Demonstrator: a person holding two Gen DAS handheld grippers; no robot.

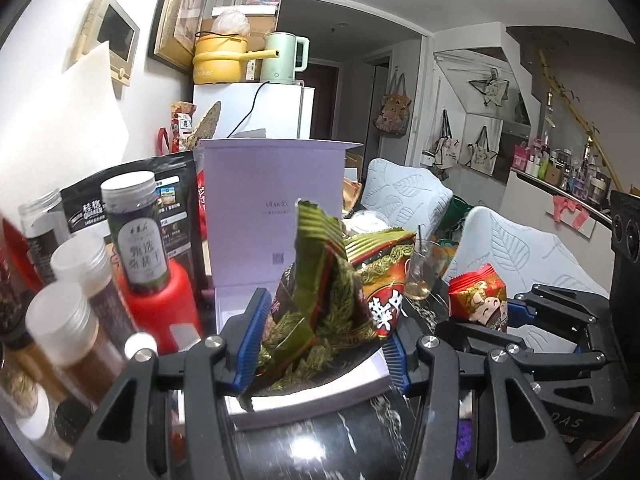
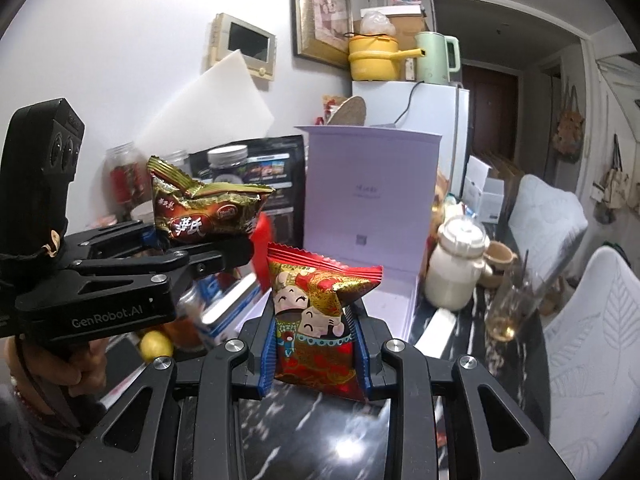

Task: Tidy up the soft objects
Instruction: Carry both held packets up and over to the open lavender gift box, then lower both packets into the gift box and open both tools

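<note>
My left gripper (image 1: 320,340) is shut on a green and dark red snack packet (image 1: 320,304), held above the open lavender box (image 1: 276,208). That packet also shows in the right wrist view (image 2: 204,212), clamped in the left gripper (image 2: 224,252). My right gripper (image 2: 316,344) is shut on a red cartoon snack packet (image 2: 316,320), held upright in front of the lavender box (image 2: 368,200). In the left wrist view the red packet (image 1: 478,300) sits in the right gripper (image 1: 508,316) at the right.
Jars and bottles (image 1: 132,232) crowd the left of the black marble table (image 1: 320,440). A drinking glass (image 2: 508,308) and a cream jar (image 2: 456,268) stand to the right, next to white chairs (image 2: 592,340). A white fridge (image 2: 420,108) is behind.
</note>
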